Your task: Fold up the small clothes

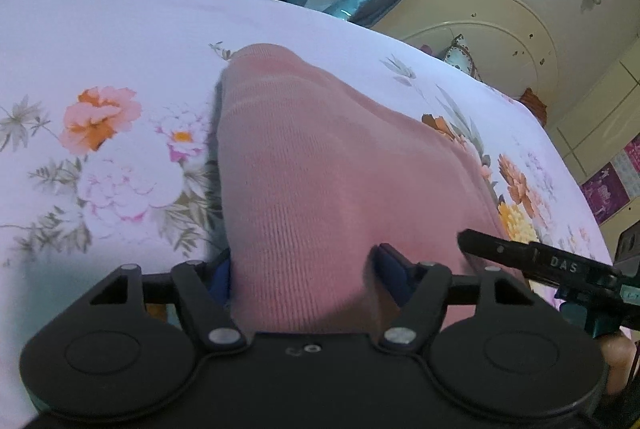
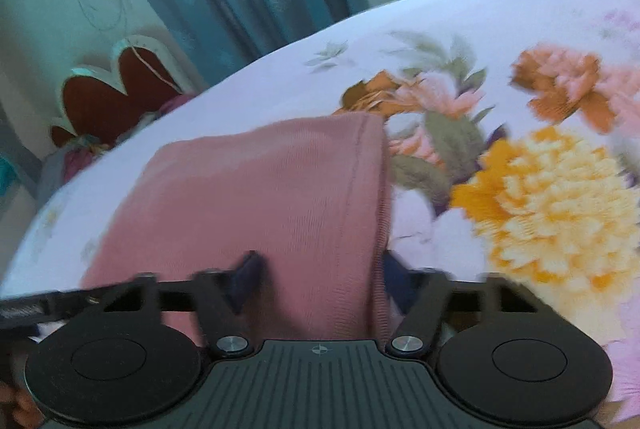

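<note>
The pink cloth (image 1: 320,165) lies on the bed's flowery sheet (image 1: 100,29), with its near edge bunched up between both tools. The left tool (image 1: 304,269) stands partly open around the cloth, and its pads (image 1: 394,269) do not seem to squeeze it. The right tool (image 2: 320,277) is partly open too, with the cloth's hemmed edge between its fingers — the picture is blurry, so I cannot tell if it pinches. The right tool's finger pokes in at the side of the left view, so the two tools are close together. What could go wrong: the soft cloth may slip out if the tools lift before they close, or only one layer gets caught and the fold comes out crooked — the tools could also bump each other. The letters "DAS" (image 1: 564,264) can be read on that black finger.
</note>
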